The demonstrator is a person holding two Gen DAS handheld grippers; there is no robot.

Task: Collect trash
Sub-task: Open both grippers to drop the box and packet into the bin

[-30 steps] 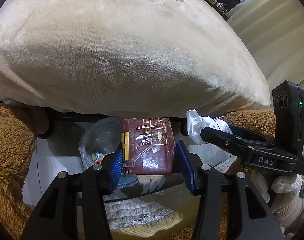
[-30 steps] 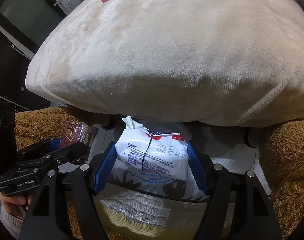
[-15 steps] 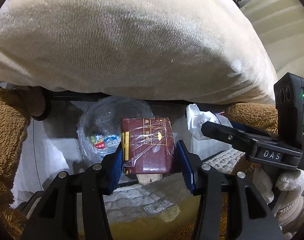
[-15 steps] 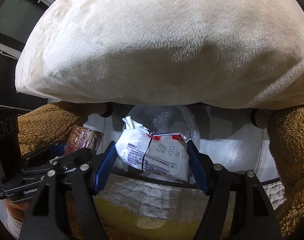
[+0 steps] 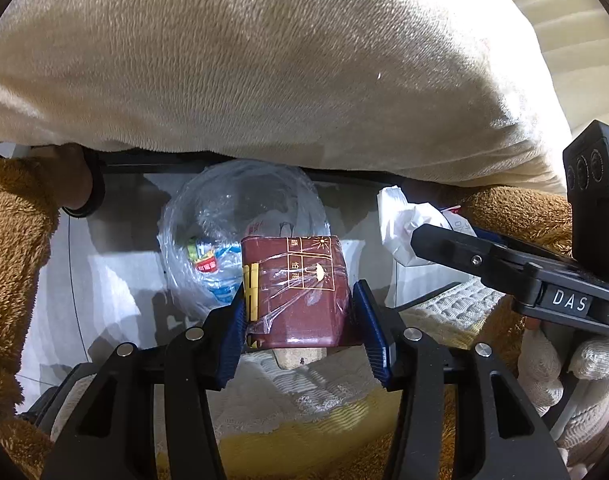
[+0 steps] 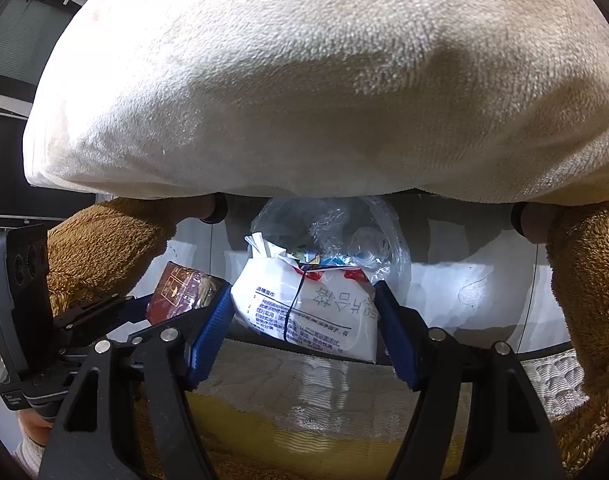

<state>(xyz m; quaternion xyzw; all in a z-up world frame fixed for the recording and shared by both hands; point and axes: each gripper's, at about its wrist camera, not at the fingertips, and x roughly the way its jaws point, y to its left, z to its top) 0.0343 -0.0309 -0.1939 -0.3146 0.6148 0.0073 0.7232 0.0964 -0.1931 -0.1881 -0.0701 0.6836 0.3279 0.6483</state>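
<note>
My left gripper is shut on a dark red snack packet with gold print and clear film. It also shows in the right wrist view. My right gripper is shut on a white printed packet, also seen in the left wrist view. Both packets hang just in front of and above a bin lined with a clear plastic bag, seen too in the right wrist view, with colourful wrappers inside. The bin stands on the pale floor under the cushion's edge.
A big cream plush cushion overhangs the bin from above. Brown fluffy fabric flanks both sides, with dark round legs under it. A white and yellow mat lies below the grippers.
Both grippers have tilted downward and moved in, bringing the bin fully into view below the cushion. Both packets stay gripped and now sit over the bin's near rim.
</note>
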